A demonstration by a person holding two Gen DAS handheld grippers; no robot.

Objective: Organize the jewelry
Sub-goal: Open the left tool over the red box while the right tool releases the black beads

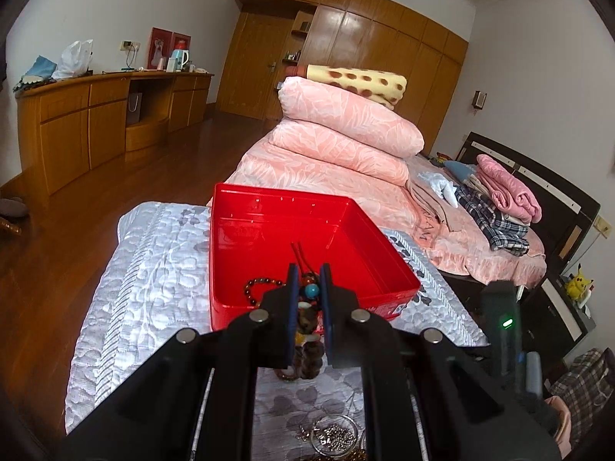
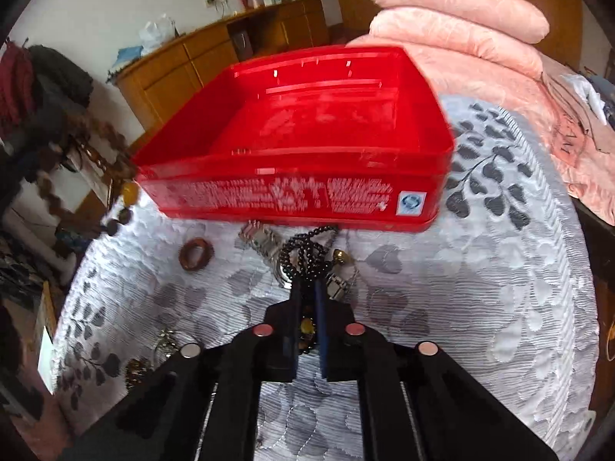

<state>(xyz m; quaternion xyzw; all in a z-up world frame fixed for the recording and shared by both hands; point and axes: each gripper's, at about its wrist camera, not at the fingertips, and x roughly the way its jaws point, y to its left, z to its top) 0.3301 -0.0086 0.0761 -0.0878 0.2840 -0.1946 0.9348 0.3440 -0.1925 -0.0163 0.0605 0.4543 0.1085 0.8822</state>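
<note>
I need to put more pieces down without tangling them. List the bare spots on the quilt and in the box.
Inside the red plastic box, the far half of the floor is bare; a brown bead bracelet lies near its front wall. The grey leaf-patterned quilt is bare right of the black bead necklace. Crowded: the strip before the box's front wall, with a brown ring and metal pieces.

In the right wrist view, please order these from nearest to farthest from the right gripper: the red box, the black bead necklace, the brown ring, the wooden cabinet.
1. black bead necklace: in the right gripper, between its fingers.
2. brown ring: on the quilt, to the left.
3. red box: behind both, centre.
4. wooden cabinet: against the far wall, upper left.
</note>
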